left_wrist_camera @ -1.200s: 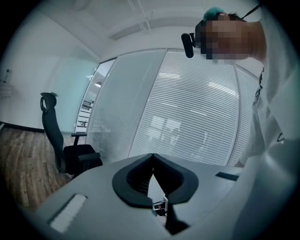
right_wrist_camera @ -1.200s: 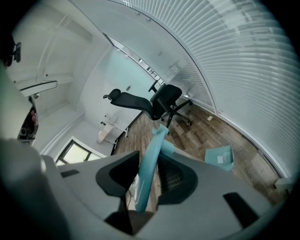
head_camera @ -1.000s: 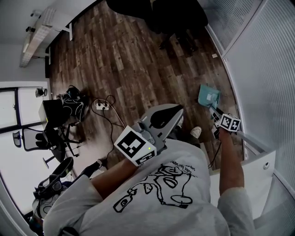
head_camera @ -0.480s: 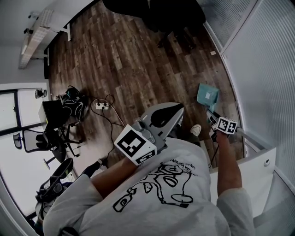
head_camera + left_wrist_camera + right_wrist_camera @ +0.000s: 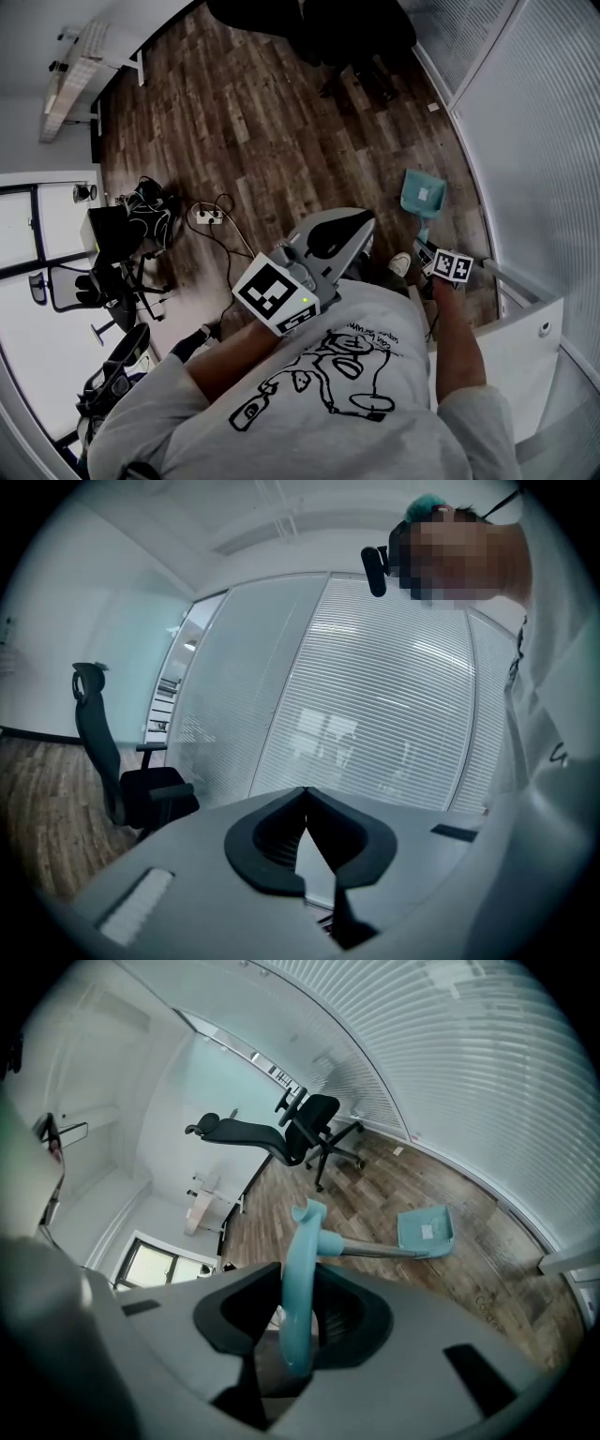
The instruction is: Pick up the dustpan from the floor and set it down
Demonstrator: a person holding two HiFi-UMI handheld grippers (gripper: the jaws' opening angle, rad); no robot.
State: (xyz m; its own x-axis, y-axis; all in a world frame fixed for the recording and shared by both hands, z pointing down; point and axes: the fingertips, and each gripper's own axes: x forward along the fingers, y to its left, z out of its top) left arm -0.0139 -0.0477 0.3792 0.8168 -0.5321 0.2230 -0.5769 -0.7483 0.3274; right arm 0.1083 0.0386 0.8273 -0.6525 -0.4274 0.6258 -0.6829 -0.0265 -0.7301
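A teal dustpan [image 5: 422,194] [image 5: 427,1230] rests with its pan on the wooden floor beside the glass wall. Its long metal stem runs up to a teal handle [image 5: 302,1279]. My right gripper [image 5: 427,255] [image 5: 302,1269] is shut on that handle, which stands upright between both jaws. These jaws have just been closing, with the handle between them. My left gripper [image 5: 361,223] [image 5: 306,794] is held level in front of the person's chest. It is shut, tips touching, with nothing between them.
A glass wall with blinds [image 5: 544,141] runs along the right, with a white ledge [image 5: 525,337] below it. Black office chairs [image 5: 356,37] [image 5: 314,1124] stand farther off. A power strip with cables [image 5: 206,214] lies on the floor at the left. The person's shoe [image 5: 400,265] is near the stem.
In the head view my right gripper has moved left and down toward the person's body, carrying the handle; the pan shifted slightly left. The left gripper stayed put.
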